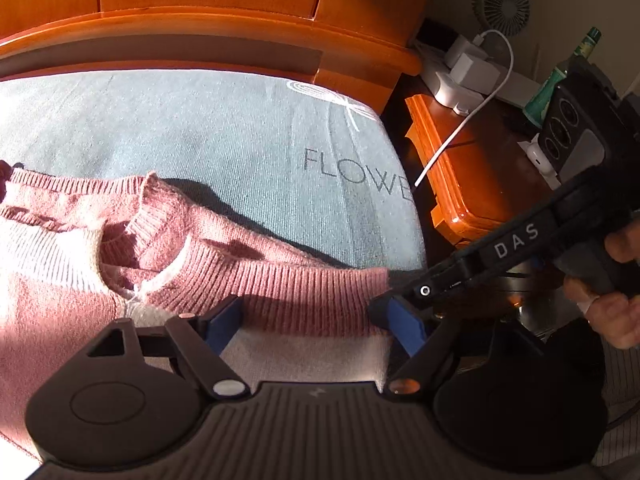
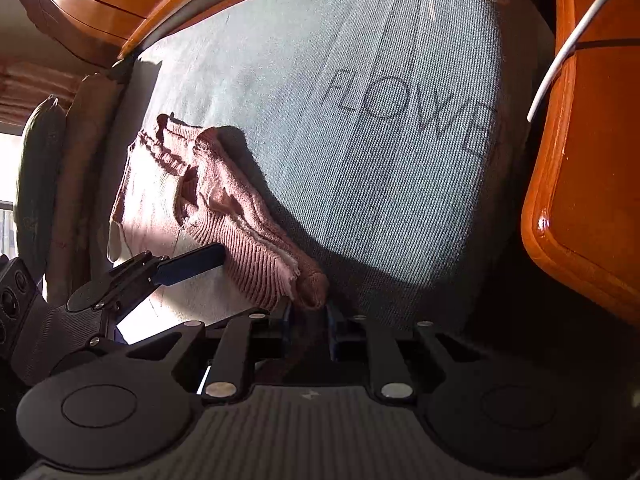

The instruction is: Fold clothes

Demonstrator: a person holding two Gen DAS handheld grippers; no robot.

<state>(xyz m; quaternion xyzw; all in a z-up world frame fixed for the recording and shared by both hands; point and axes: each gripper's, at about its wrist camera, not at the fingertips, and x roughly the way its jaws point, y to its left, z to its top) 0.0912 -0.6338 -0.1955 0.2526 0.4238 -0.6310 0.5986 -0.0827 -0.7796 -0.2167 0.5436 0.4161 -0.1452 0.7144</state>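
A pink ribbed knit sweater point(image 1: 120, 280) lies on a teal bedspread point(image 1: 200, 128) printed with "FLOWER". Its neck opening faces up and a ribbed band point(image 1: 304, 292) runs to the right. My left gripper point(image 1: 316, 324) is open, its blue pads spread wide on either side of that band. My right gripper point(image 1: 384, 308) comes in from the right at the band's end. In the right wrist view the right gripper point(image 2: 309, 320) is shut on the sweater's bunched corner point(image 2: 308, 288). One blue finger point(image 2: 192, 264) of the left gripper rests beside the folded edge.
An orange wooden headboard point(image 1: 200, 28) stands behind the bed. To the right, a wooden nightstand point(image 1: 460, 168) holds a power strip point(image 1: 468, 76), white cable, green bottle point(image 1: 556, 80) and small fan point(image 1: 500, 4). A person's hand point(image 1: 612, 312) holds the right gripper. Rolled bedding point(image 2: 40, 184) lies far left.
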